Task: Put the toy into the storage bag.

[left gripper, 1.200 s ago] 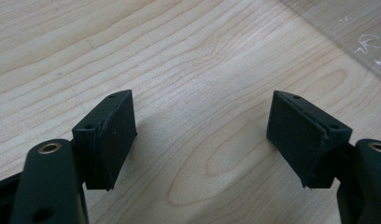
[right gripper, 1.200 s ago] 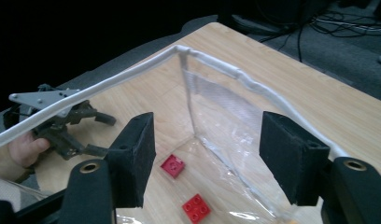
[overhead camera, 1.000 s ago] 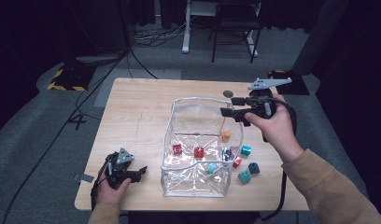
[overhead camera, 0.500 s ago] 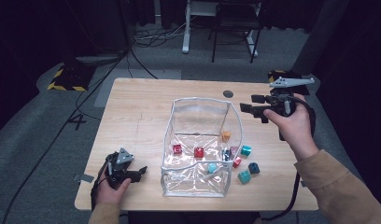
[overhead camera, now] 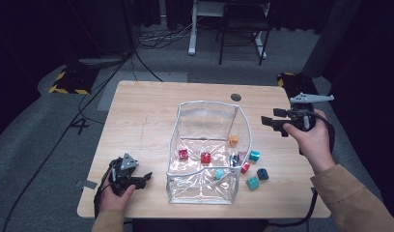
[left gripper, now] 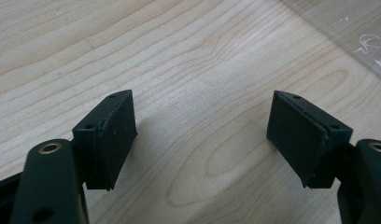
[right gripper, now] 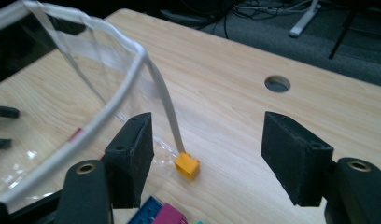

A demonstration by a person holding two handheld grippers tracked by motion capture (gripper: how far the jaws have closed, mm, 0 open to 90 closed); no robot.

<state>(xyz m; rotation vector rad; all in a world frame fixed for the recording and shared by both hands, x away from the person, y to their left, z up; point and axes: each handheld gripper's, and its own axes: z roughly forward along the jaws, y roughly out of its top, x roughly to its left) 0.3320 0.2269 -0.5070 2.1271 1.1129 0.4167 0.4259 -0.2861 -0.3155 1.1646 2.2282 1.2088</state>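
The clear bag (overhead camera: 207,154) stands open in the middle of the table (overhead camera: 142,111), and its white rim (right gripper: 109,98) keeps the mouth wide, I think so that blocks can drop in from above. Inside it I see a red block (overhead camera: 183,154), another red one (overhead camera: 205,157) and a teal one (overhead camera: 218,174). The orange block (right gripper: 186,165) lies at the bag's right corner; in the right gripper view it looks just outside the wall, touching the corner strip, though I cannot tell this for sure. More blocks wait on the wood at the right of the bag: teal (overhead camera: 254,155), dark blue (overhead camera: 262,174), another teal (overhead camera: 252,182). My right gripper (overhead camera: 274,123) hovers above the table right of the bag, its jaws spread wide with nothing between them, and it looks toward the orange block, so I judge this block is the next pick. My left gripper (overhead camera: 146,179) rests low near the front left corner of the bag, jaws also spread apart and empty, probably ready to steady the bag.
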